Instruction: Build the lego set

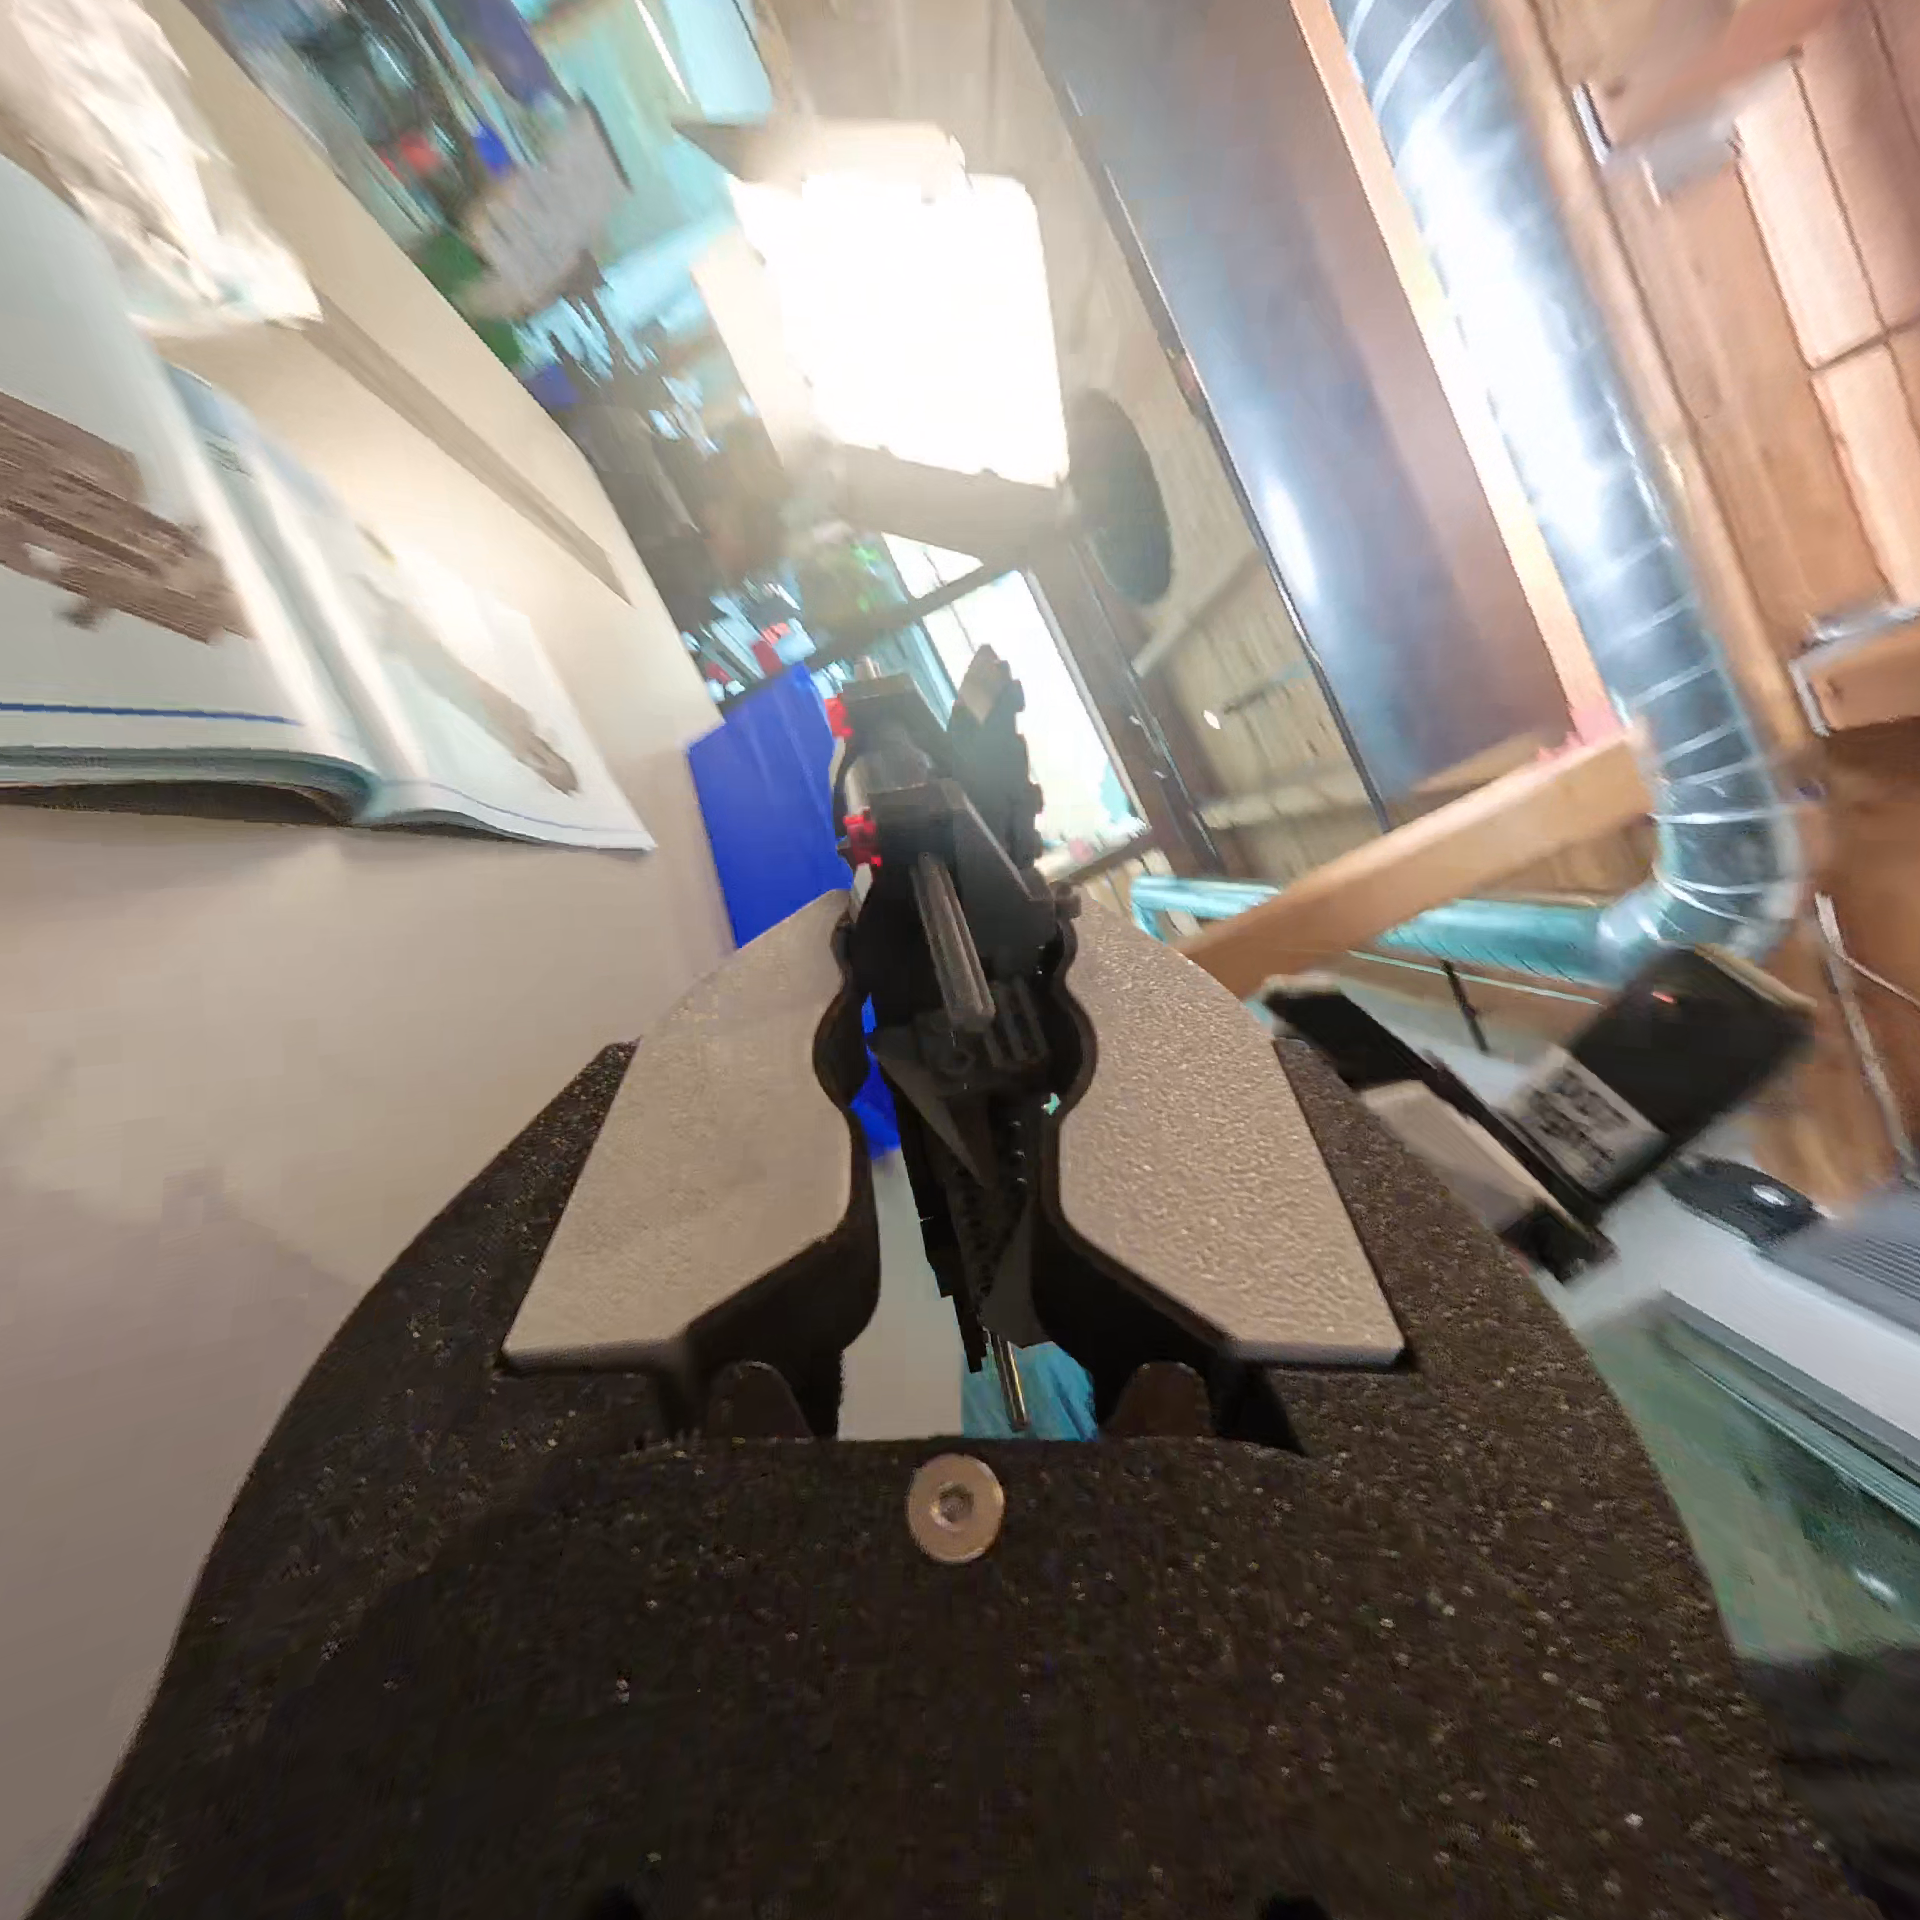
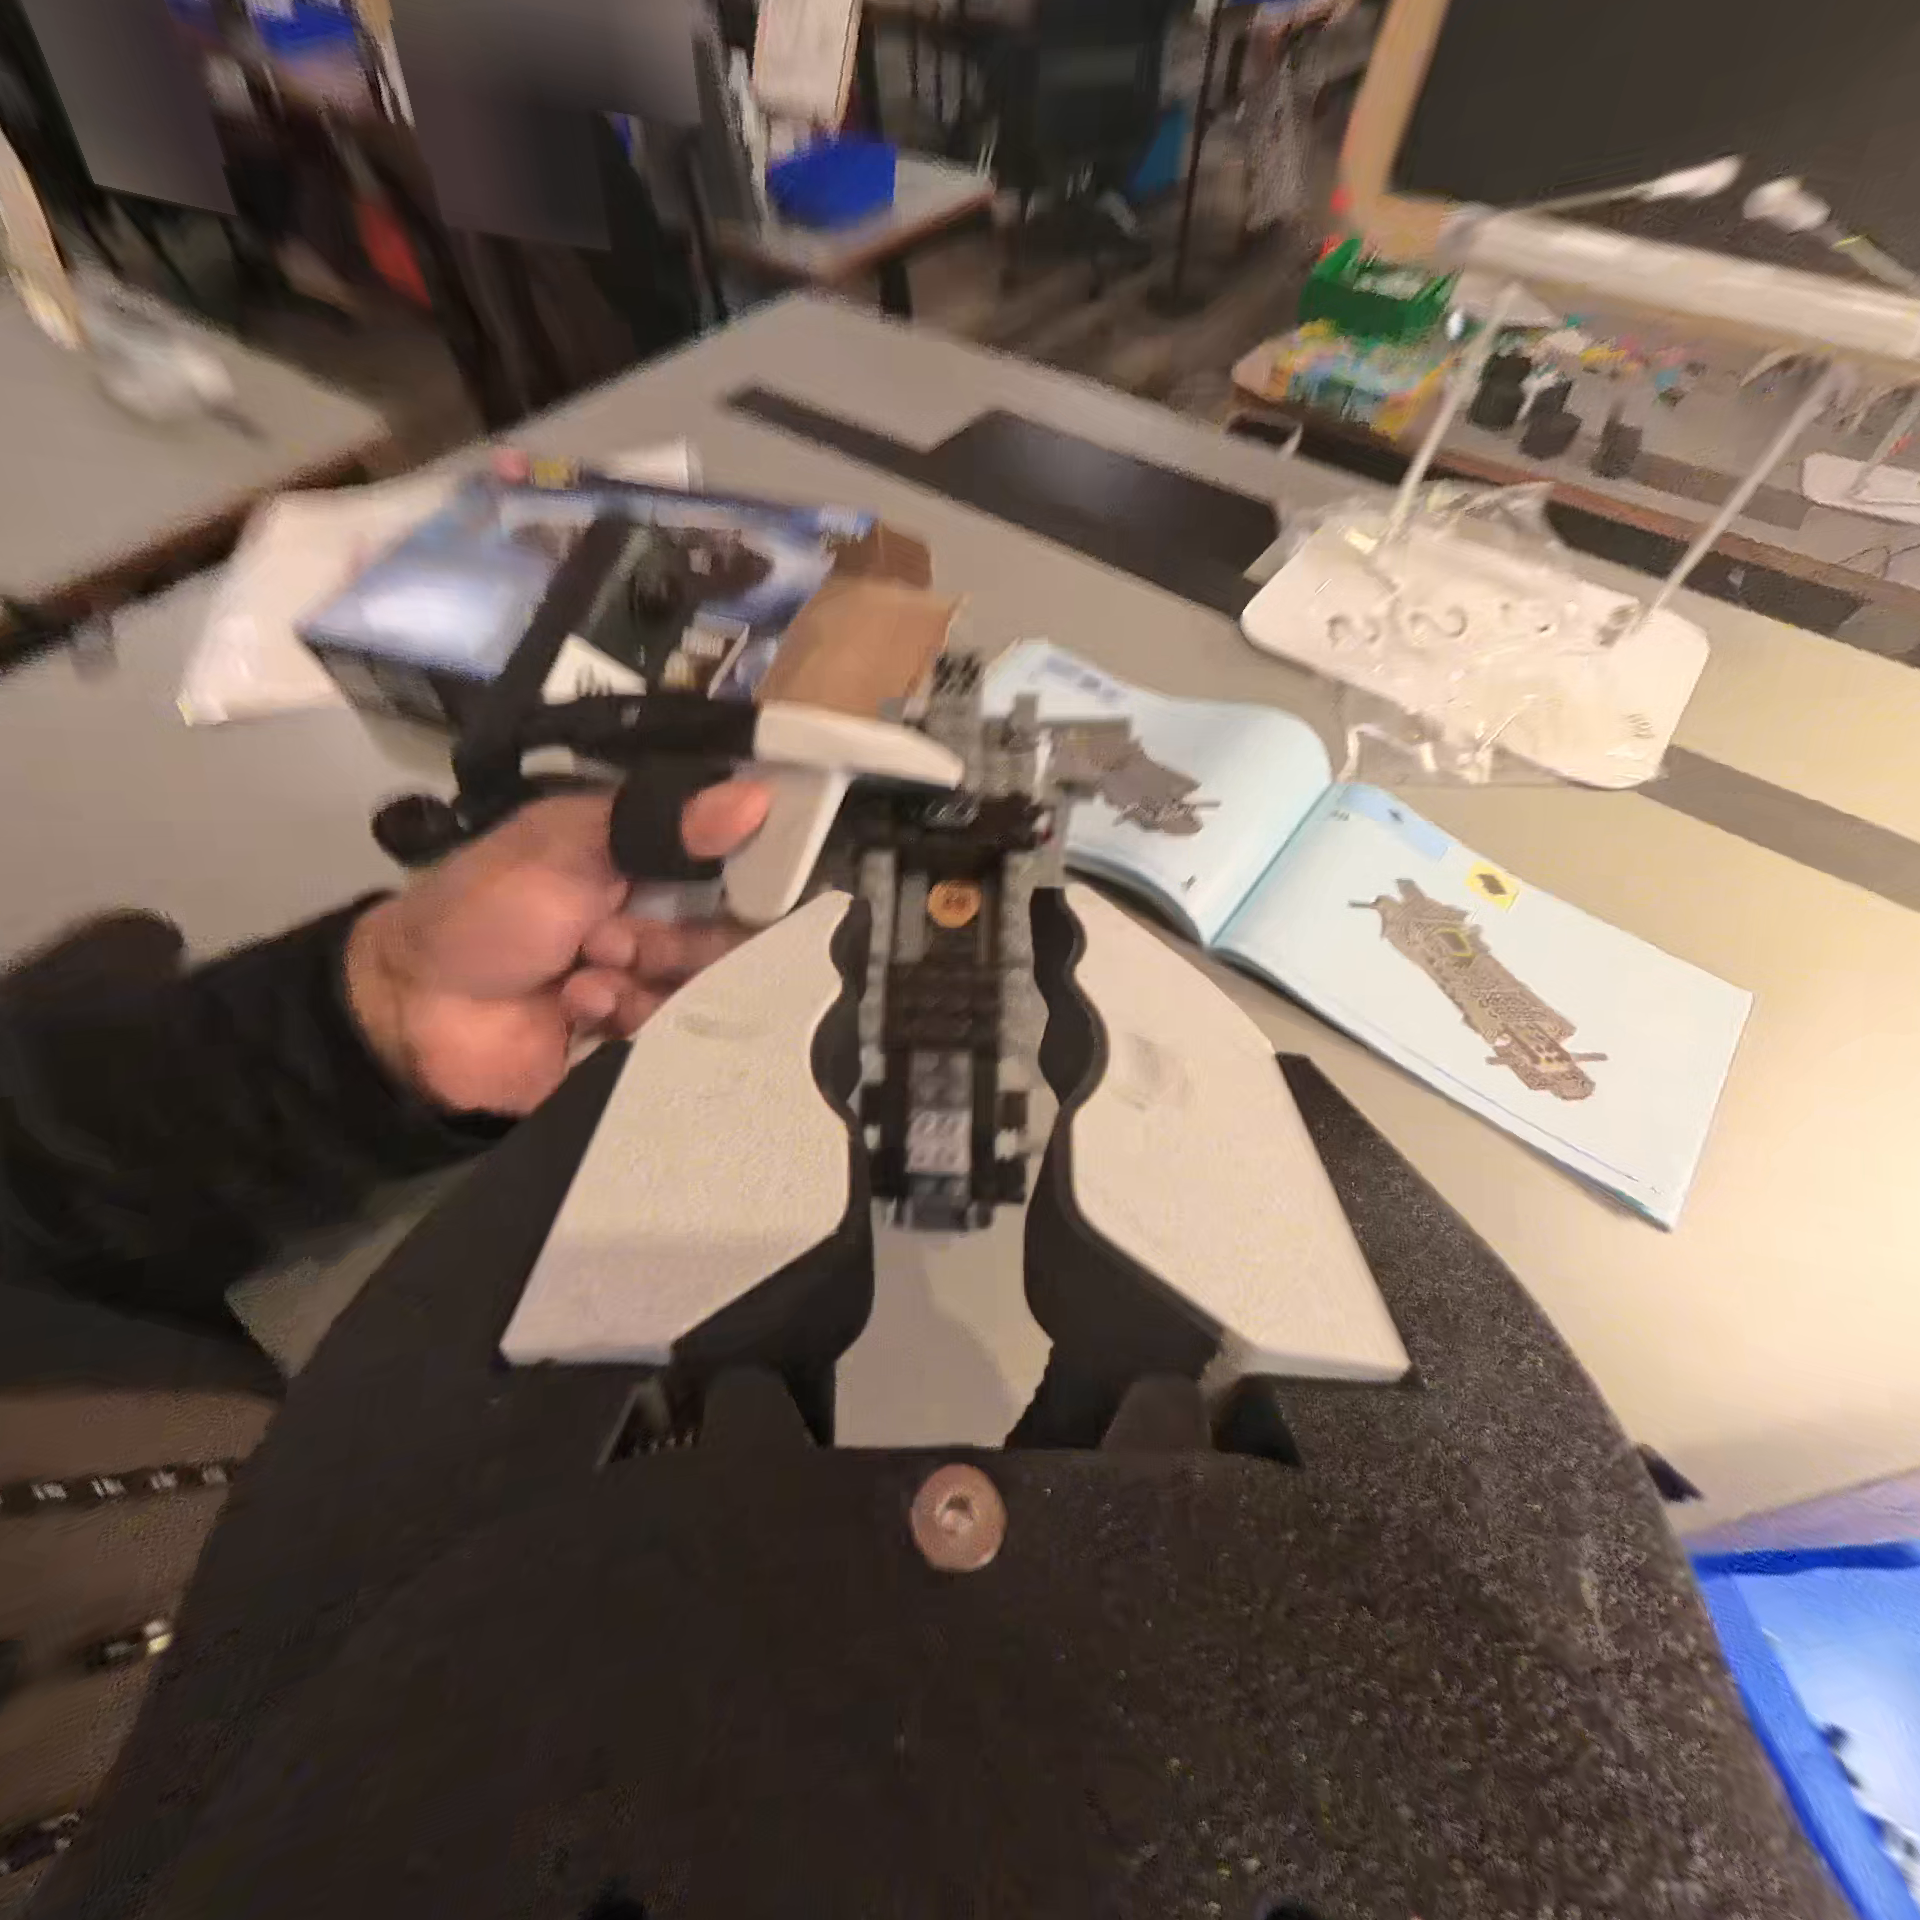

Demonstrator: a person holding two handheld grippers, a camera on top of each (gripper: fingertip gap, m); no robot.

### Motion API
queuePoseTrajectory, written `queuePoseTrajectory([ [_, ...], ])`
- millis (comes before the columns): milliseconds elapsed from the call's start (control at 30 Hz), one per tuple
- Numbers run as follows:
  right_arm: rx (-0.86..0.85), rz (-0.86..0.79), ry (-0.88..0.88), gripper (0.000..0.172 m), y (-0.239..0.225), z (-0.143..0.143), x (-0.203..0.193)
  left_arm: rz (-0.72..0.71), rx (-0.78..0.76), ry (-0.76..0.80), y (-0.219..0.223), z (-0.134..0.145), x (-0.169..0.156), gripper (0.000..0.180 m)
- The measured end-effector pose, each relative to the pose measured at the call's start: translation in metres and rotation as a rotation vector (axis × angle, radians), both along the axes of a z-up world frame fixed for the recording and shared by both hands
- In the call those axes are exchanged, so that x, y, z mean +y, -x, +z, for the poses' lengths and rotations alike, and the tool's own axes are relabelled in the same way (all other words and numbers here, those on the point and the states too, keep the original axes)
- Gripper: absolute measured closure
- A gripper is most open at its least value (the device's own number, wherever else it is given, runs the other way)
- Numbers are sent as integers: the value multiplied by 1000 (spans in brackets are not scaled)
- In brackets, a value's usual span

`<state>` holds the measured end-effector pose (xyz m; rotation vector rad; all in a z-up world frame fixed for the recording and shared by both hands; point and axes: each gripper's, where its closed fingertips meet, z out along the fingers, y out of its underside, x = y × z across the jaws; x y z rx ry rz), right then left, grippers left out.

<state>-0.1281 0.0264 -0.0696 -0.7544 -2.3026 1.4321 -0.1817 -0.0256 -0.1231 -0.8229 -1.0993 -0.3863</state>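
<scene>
I have both tongs, left (image 1: 956,997) and right (image 2: 951,997), pinching one black-and-grey brick model (image 2: 951,1039), lifted above the counter (image 2: 1714,1299) near the open booklet (image 2: 1455,935).

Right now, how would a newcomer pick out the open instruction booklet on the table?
Start at the grey table and look right of the right gripper, which is shut on the black and grey brick model. The instruction booklet lies open and flat there. Unlike the white tray behind it, its pages are pale blue with printed pictures.
</scene>
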Motion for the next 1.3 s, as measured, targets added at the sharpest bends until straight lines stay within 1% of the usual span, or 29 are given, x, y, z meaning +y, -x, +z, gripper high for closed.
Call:
queuePoseTrajectory([
  [67, 22, 33, -147, 142, -9, -20, -14, 80, 19, 55, 1, 0, -5, 150],
  [100, 33, 38, -193, 143, -10, -29, -19, 107, 43, 88, 0, 2, -4, 150],
  [167, 23, 60, -223, 143, -12, -40, -29, 139, 99, 153, -5, 10, 0, 150],
  [267, 41, 55, -256, 146, -8, -46, -35, 166, 167, 225, -14, 20, 6, 149],
  [300, 60, 42, -275, 155, -5, -47, -34, 188, 172, 247, -15, 20, 5, 150],
  [333, 66, 39, -300, 154, -5, -49, -33, 196, 183, 254, -16, 22, 4, 150],
  [567, 141, 60, -360, 153, -4, -54, -37, 219, 195, 257, -20, 28, 0, 150],
  [800, 195, 81, -380, 151, -8, -55, -42, 276, 129, 293, -16, 19, -7, 150],
  [933, 219, 96, -374, 147, -8, -54, -43, 296, 148, 306, -16, 21, -9, 150],
  [1100, 266, 104, -369, 149, -6, -49, -40, 237, 194, 235, -23, 28, -1, 150],
  [1233, 279, 146, -388, 152, -11, -50, -41, 226, 187, 208, -24, 27, 0, 150],
  [1300, 278, 168, -396, 152, -14, -52, -41, 210, 189, 170, -25, 29, 0, 150],
])
